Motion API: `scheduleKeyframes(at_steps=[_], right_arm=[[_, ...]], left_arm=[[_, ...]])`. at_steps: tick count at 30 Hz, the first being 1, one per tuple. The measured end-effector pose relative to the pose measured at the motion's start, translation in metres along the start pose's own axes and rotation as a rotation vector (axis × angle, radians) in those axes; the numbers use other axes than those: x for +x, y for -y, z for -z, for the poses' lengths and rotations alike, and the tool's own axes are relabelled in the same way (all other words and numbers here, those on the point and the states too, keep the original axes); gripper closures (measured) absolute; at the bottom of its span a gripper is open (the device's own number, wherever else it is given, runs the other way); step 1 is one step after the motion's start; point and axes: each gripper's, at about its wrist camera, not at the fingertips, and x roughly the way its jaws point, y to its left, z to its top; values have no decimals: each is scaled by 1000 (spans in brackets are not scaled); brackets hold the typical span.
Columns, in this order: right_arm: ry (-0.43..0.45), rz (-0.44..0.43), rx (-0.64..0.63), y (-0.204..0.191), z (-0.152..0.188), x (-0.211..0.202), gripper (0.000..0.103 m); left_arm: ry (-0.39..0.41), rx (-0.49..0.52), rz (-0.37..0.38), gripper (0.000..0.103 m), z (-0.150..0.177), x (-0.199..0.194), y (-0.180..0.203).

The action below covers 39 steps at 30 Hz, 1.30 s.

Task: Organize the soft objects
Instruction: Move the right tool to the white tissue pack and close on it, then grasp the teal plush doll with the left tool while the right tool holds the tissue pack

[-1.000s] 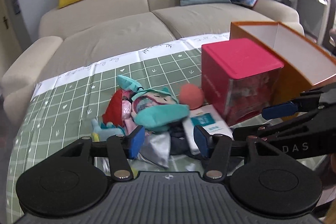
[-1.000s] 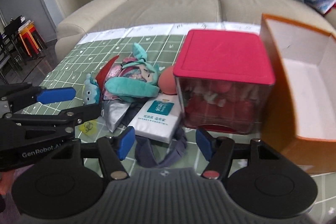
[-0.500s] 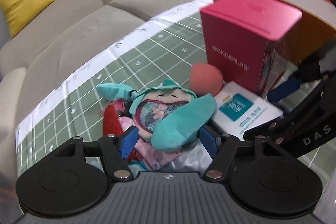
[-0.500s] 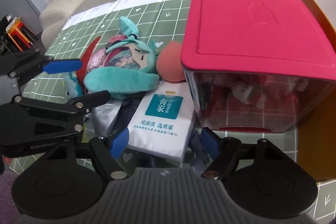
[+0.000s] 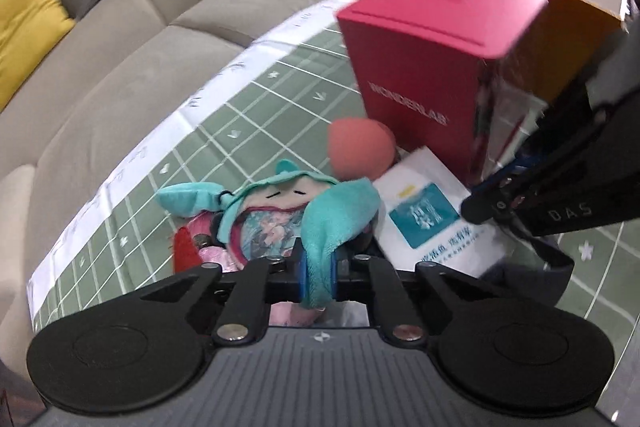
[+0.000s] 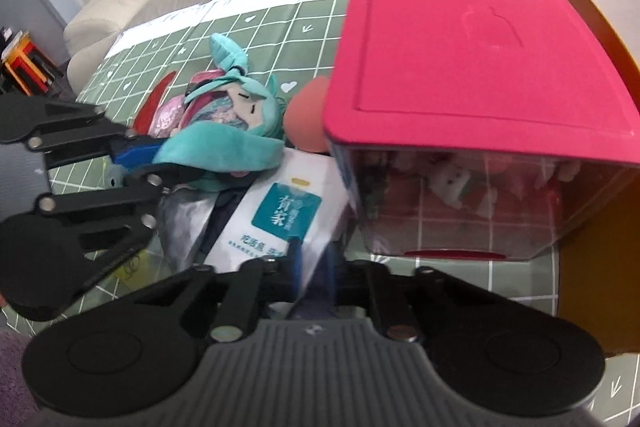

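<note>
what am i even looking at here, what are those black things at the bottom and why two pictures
No robot: a person holds a two-finger tool in each hand, each with a wide-angle camera looking along its fingers. One picture is from the left gripper, the other from the right gripper; each also shows the other tool at its side. On a green checked mat by a sofa lie a teal-haired doll, a peach ball, a tissue pack, a pink box and an open orange box. The left jaws are closing on the doll's teal hair. The right jaws are shut at the pack's near edge; whether they pinch it is too blurred to tell.
</note>
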Motion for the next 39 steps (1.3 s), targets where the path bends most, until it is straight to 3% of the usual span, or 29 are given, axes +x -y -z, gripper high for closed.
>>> scheduleKeyframes(at_steps=[8,15,19,27,32,34,35,36,39], right_arm=[[95,-14,-60,-8,1,-28,103],[169,-33,-100,-14,8,-74,103],[155,-38,-90,-7,22,-93,103],[46,24,-35,16,51,-85,103],[1,-1,27,26,57,-72,98],[-2,-8,36,29,57,-70,84],[-2,-8,44,31,57,-69,64],[-1,-6,52,32,58,-69,57],[-21,-10,63,35,57,-64,54]], left_arm=[[36,-77,-92,94,-7,-31,2],[116,-170,-129,95,-19,-87,5],[120,-235,-79,95,-14,-110,17],[-20,-305,43,93,17,-98,61],[-50,-348,22,70,27,-89,63],[-33,-359,15,52,25,-91,59],[-22,-371,13,45,24,-90,54],[-14,-386,7,40,23,-91,53],[-2,-481,-1,38,28,-89,40]])
